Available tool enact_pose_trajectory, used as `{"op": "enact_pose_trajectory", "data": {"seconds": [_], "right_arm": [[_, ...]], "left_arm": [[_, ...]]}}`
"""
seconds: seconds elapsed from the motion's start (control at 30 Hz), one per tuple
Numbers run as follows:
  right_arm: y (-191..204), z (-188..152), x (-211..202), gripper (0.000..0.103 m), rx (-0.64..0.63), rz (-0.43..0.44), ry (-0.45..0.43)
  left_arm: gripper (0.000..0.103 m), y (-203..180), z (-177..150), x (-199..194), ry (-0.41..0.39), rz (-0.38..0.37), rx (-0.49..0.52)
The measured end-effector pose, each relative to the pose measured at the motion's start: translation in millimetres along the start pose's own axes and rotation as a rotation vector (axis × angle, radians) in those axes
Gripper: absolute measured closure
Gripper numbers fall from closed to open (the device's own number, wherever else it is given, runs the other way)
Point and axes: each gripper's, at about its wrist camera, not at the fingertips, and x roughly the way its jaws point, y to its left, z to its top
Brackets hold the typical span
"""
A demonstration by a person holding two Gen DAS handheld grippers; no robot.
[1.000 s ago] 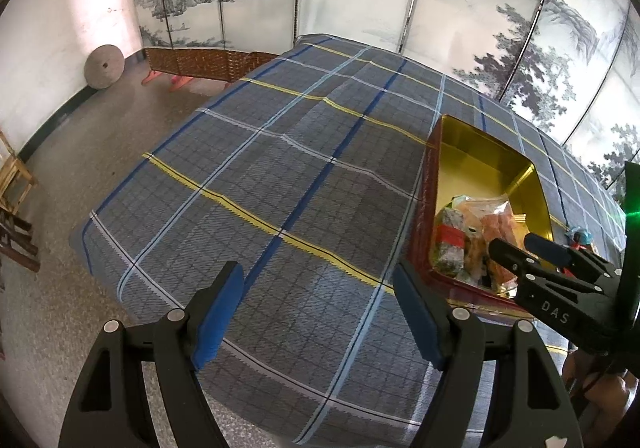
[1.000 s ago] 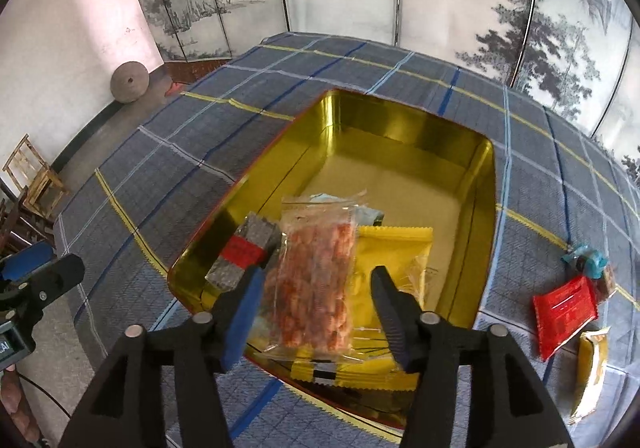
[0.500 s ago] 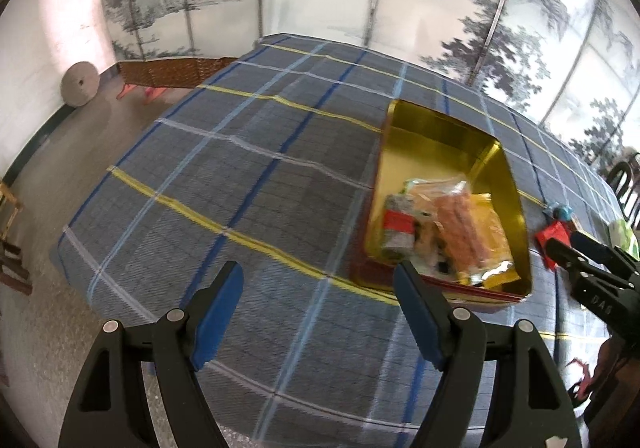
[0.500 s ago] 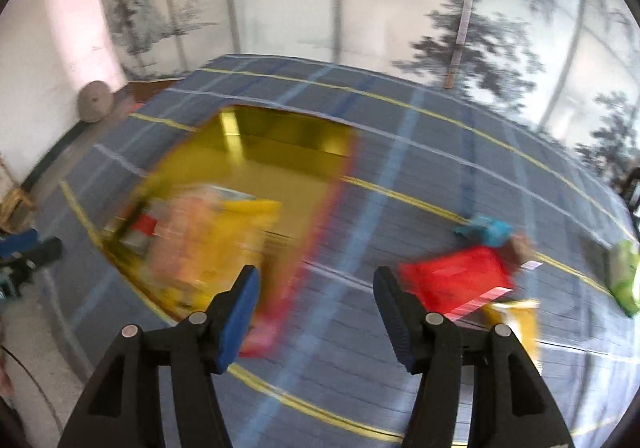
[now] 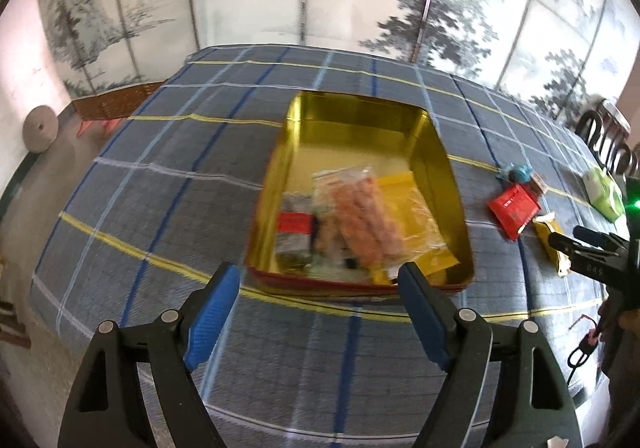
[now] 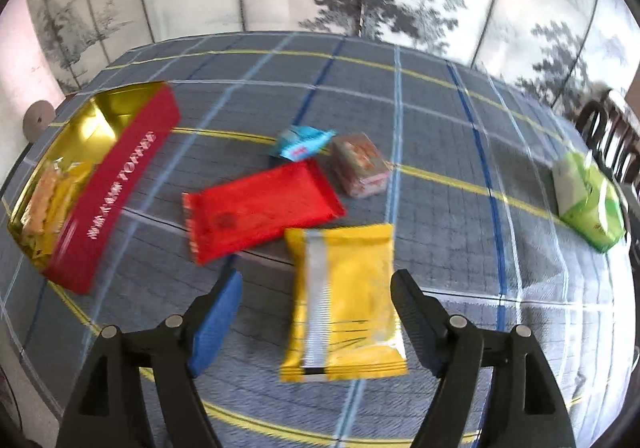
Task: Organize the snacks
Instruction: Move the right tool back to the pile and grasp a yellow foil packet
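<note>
A tabletop covered with a grey-blue checked cloth with yellow and blue stripes [image 5: 168, 175] carries a rectangular tin with a gold inside and red outer walls [image 5: 360, 115], and several snack packs already lie heaped in its near half: a clear bag of orange pieces [image 5: 366, 215], a flat yellow pouch [image 5: 416, 232] under it, and a small dark pack with a red band [image 5: 295, 234] at the left. The left gripper [image 5: 318, 318] hangs over the cloth just in front of the tin's near wall; its blue-padded fingers [image 5: 212, 314] are spreading apart, released, with nothing between them. The right gripper [image 6: 316, 318] is tilted down over the loose snacks to the right of the tin; its fingers [image 6: 216, 322] are likewise widening, and a yellow foil pouch with a silver seam [image 6: 344, 300] lies flat on the cloth in the gap between them, not pressed by either pad. Just beyond it a red flat packet [image 6: 260, 207] lies at a slant, its lower edge close to the yellow pouch's top corner. Behind that sit a small light-blue wrapped sweet [image 6: 304, 141] and, beside it, a brownish clear-wrapped block [image 6: 360, 163]. Well off to the right a green and white bag [image 6: 588, 199] rests near the tabletop's edge.
</note>
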Motion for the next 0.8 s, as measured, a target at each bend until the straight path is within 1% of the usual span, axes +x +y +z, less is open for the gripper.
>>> {"op": "enact_pose_trajectory", "data": {"seconds": [0.1, 0.23, 0.37, 0.43, 0.67, 0.7, 0.73, 0.8], "right_arm": [[-11, -2, 9, 0.025, 0.015, 0.016, 0.008], [-16, -5, 21, 0.025, 0.010, 0.016, 0.022], [-19, -8, 29, 0.025, 0.012, 0.031, 0.027], [-21, -9, 31, 0.025, 0.005, 0.025, 0.012], [-28, -14, 31, 0.025, -0.017, 0.023, -0.033], [-29, -15, 30, 0.028, -0.020, 0.024, -0.042], [-31, -15, 29, 0.034, -0.021, 0.024, -0.052], [-36, -15, 28, 0.042, -0.023, 0.023, -0.064]], "left_arm": [[0.024, -16, 3, 5, 0.006, -0.007, 0.042], [0.024, -37, 8, 11, 0.012, -0.015, 0.093], [0.024, -66, 13, 18, 0.015, -0.046, 0.151], [0.023, -81, 16, 22, 0.018, -0.060, 0.178], [0.023, -131, 27, 39, 0.009, -0.070, 0.287], [0.023, -137, 29, 42, 0.012, -0.071, 0.297], [0.023, -143, 30, 45, 0.014, -0.079, 0.309], [0.023, -159, 33, 52, 0.013, -0.109, 0.342]]}}
